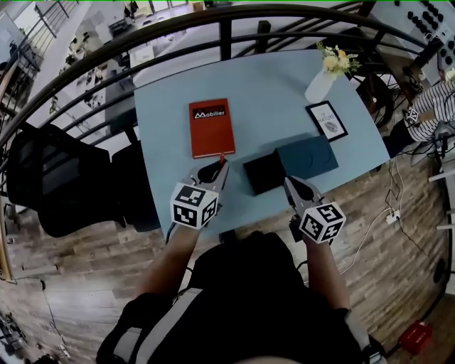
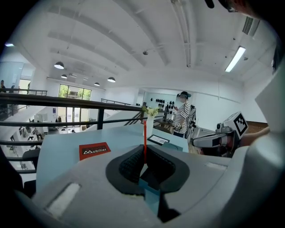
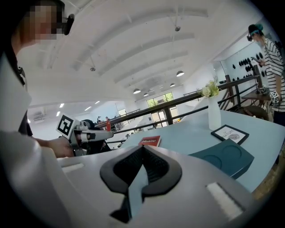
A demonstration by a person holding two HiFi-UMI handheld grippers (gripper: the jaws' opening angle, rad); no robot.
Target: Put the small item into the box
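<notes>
An open black box lies on the blue table, and its dark teal lid rests just right of it. My left gripper hovers at the box's left, shut on a small thin red item. In the left gripper view that red item stands upright, pinched between the pads. My right gripper is at the box's near right corner, shut with nothing in it. The right gripper view shows the teal lid and the left gripper off to the left.
A red notebook lies behind the left gripper. A white vase with flowers and a small framed card stand at the table's far right. A black railing runs behind the table. A person in a striped shirt stands at the right.
</notes>
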